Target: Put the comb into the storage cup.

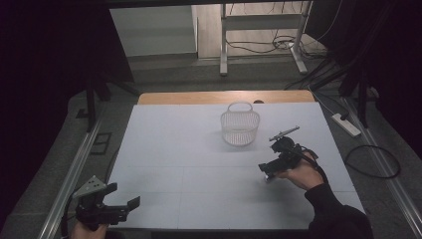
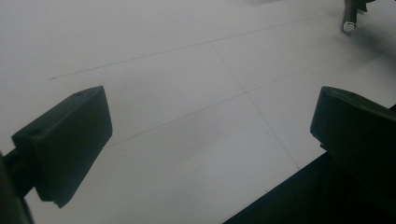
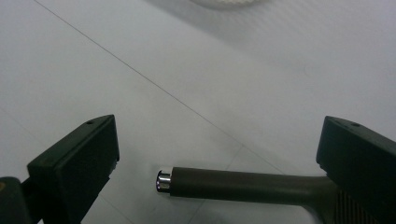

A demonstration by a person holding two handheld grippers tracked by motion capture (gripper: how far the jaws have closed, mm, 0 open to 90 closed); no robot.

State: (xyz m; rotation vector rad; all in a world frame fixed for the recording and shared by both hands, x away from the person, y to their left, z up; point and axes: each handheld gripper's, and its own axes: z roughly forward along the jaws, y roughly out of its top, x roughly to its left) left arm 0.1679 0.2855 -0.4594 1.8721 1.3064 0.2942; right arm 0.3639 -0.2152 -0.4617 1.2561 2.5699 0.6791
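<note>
Two grippers, neither one pinching anything: the left gripper point(image 1: 122, 201) sits spread at the near corner, the right gripper point(image 3: 219, 154) is spread around a dark tool point(image 3: 243, 185) lying on the table point(image 1: 199, 149). Basket point(image 1: 240, 127) looks empty, so basically nothing done yet

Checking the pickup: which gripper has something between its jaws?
The right gripper: a dark silver-tipped rod lies between its jaws; the left gripper frames bare table.
</note>
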